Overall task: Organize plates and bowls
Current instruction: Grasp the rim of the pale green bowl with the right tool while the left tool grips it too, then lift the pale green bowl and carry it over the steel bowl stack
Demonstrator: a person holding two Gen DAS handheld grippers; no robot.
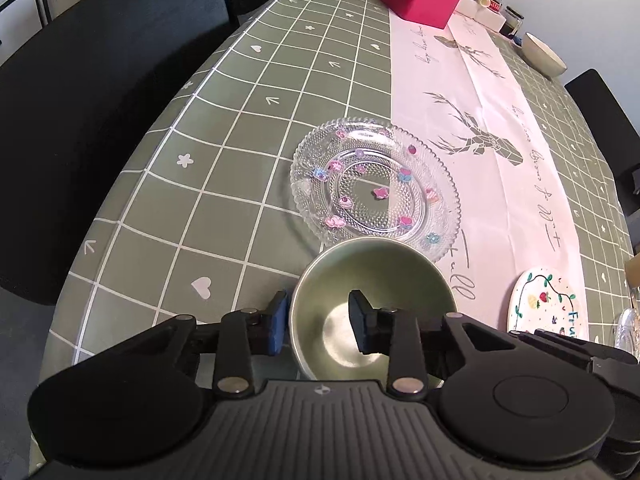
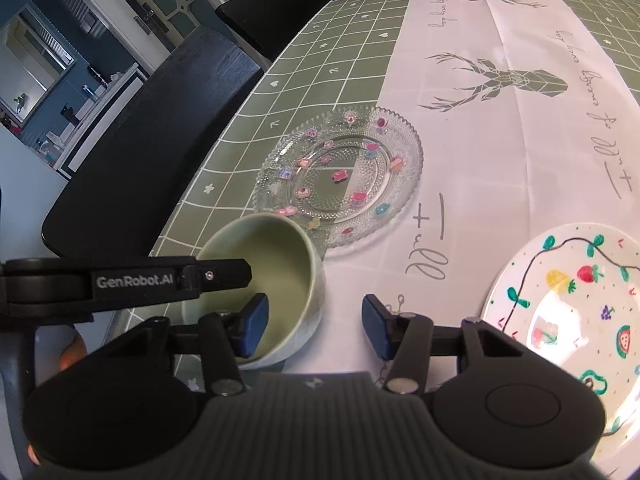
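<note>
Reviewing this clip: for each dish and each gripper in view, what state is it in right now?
Green bowl: upright, empty, rim pinched by the left gripper.
Glass plate: flat on the table, nothing on it.
Fruit plate: flat on the table, empty.
Left gripper: shut on the bowl's wall.
Right gripper: open, holding nothing.

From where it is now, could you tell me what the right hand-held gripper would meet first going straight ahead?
Probably the clear glass plate. The right hand-held gripper is open and empty over bare tablecloth, the green bowl just left of its line; depth is uncertain.
</note>
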